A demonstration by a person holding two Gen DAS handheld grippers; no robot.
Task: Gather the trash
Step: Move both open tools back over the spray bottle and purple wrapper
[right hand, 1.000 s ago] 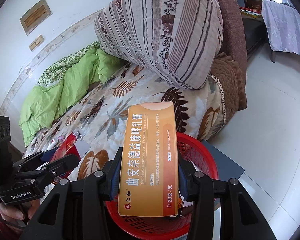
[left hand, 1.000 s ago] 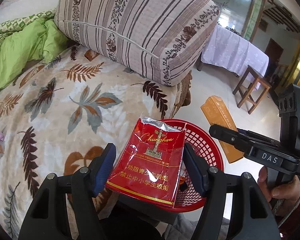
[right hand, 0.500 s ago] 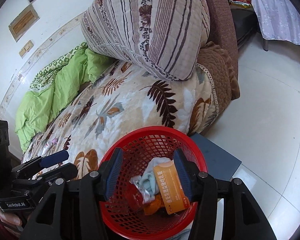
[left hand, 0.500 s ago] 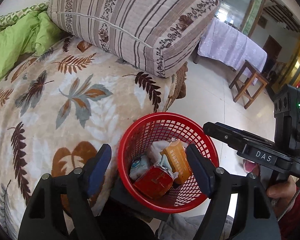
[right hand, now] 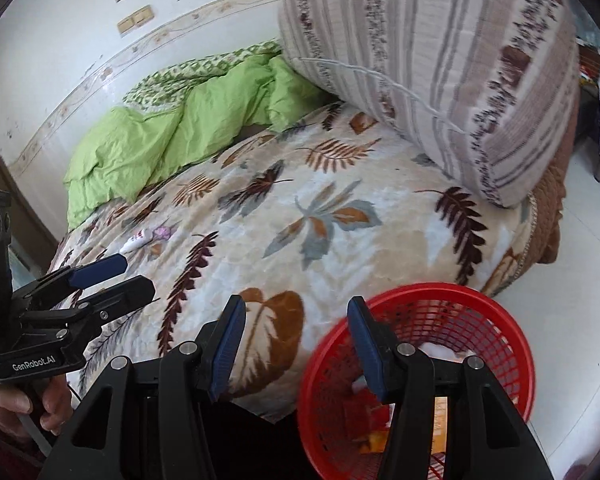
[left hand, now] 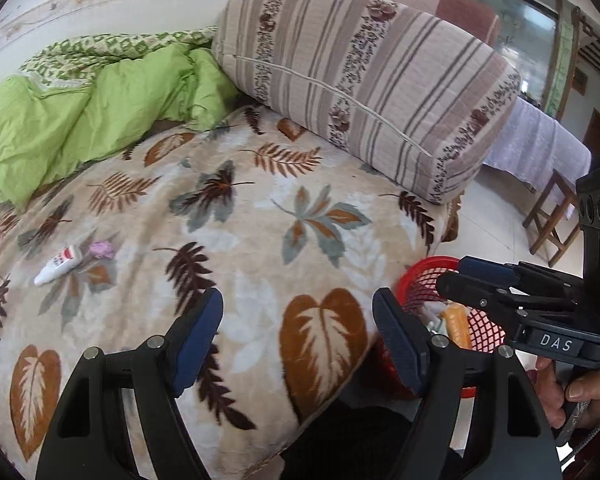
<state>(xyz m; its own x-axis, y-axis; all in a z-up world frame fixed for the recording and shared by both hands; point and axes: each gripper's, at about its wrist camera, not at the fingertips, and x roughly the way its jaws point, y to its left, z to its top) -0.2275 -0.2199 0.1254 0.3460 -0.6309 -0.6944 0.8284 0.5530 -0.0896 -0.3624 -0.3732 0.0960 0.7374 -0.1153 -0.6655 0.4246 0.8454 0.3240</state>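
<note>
Left wrist view: left gripper point(left hand: 298, 336) wide open, empty; small tube point(left hand: 59, 264) lies mid-left, slanted, nearer it than the right gripper point(right hand: 296, 344), also open, empty.

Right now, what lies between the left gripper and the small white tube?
Only bare leaf-patterned blanket, seen in the left wrist view, separates the left gripper from the small white tube.

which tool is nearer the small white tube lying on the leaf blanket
Left. The left tool hangs open over the blanket, with the small white tube ahead on its left. The right tool sits farther off, open, beside the red mesh basket.
</note>
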